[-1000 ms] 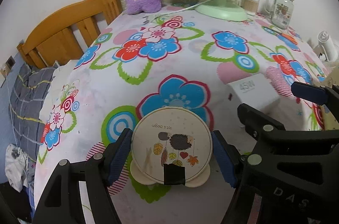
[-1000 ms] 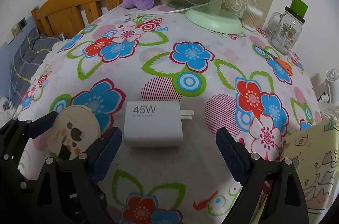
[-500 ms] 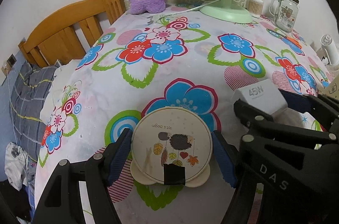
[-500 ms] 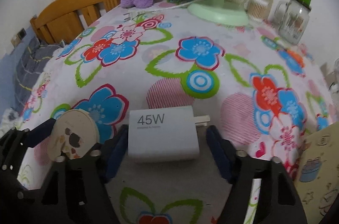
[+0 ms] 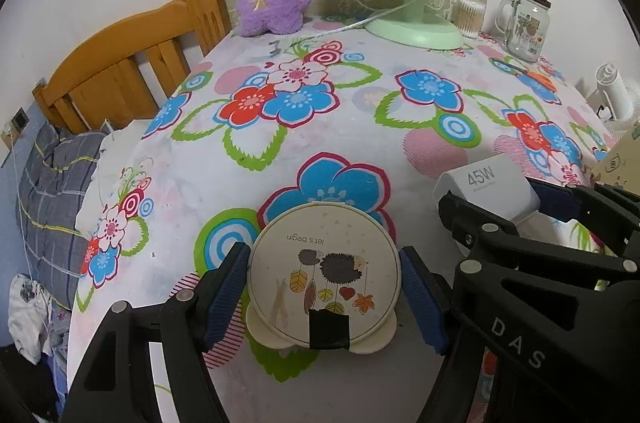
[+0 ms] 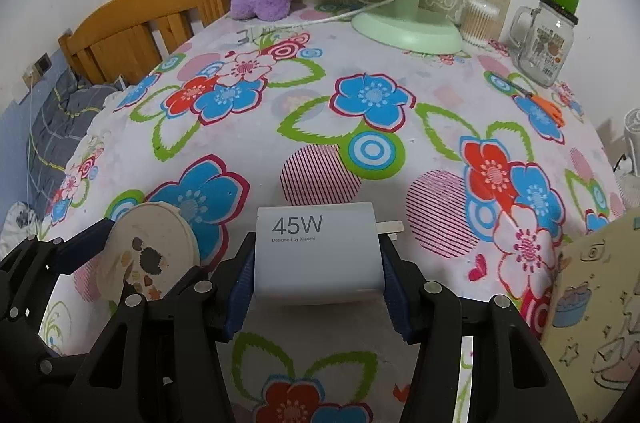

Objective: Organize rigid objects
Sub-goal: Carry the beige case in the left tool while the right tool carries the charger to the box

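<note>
Fingers on our right gripper (image 6: 316, 277) just closed onto the charger (image 6: 318, 255); left gripper (image 5: 323, 293) grips the round tin (image 5: 324, 279), so both look lift-ready.

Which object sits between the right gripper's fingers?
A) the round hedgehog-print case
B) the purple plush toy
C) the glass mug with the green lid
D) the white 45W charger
D: the right gripper has its blue fingers pressed against both sides of the white 45W charger.

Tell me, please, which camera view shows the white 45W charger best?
The right wrist view: the charger sits centred between the right tool pads, label readable, prongs visible. The left wrist view shows only its top corner at the right edge, partly hidden by that tool.
</note>
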`<state>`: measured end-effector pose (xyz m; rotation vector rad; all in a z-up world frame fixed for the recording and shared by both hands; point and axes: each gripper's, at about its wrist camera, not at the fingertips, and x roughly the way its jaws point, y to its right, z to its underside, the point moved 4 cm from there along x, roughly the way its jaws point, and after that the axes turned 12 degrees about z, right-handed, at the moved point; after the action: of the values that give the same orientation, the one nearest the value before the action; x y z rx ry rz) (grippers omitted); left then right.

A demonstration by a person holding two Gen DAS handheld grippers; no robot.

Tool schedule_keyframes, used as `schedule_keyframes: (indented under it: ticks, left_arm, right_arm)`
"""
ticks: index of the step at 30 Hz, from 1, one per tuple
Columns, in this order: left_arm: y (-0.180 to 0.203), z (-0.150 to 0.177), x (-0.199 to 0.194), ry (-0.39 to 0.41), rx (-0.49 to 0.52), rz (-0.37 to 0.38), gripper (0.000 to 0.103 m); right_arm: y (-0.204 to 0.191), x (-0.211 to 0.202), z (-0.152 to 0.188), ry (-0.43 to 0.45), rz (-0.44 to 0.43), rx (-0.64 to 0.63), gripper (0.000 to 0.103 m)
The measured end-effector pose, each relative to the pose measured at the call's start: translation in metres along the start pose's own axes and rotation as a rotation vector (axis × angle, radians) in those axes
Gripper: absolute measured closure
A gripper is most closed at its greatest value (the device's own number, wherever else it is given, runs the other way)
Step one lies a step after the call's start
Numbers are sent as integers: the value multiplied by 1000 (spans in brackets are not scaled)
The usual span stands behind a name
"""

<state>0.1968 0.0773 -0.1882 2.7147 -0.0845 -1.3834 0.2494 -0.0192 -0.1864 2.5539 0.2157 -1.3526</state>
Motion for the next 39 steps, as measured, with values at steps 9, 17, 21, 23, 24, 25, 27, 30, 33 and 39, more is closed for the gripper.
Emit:
schedule_keyframes:
  ticks: [9, 17, 21, 23, 24, 25, 27, 30, 33, 39]
  left_arm:
    - [11, 2, -24, 38, 12, 13, 27]
    - [24, 7, -49, 77, 24, 24, 27]
    - [32, 9, -63, 97, 35, 26, 27]
    - [36, 10, -68, 103, 39, 29, 27]
    - [38, 11, -71, 108, 40, 30, 27]
    - [40, 13, -74, 113, 41, 32, 27]
    - [44, 15, -81, 121, 44, 35, 27]
    - [49, 18, -89, 131, 48, 40, 27]
    - [54, 21, -100, 145, 53, 43, 27]
    - [64, 24, -117, 168, 63, 51, 27]
  right_arm:
    - [9, -27, 5, 36, 11, 22, 44]
    - [17, -57, 12, 78, 23, 36, 44]
    - [22, -73, 17, 98, 28, 46, 44]
    - [25, -81, 20, 108, 33, 49, 44]
    - [26, -85, 21, 112, 34, 50, 44]
    - [28, -89, 23, 116, 35, 52, 44]
    - [29, -95, 26, 124, 38, 52, 44]
    - [34, -107, 32, 138, 43, 55, 44]
    - [36, -117, 36, 149, 44, 63, 44]
    - [45, -139, 43, 170, 50, 80, 44]
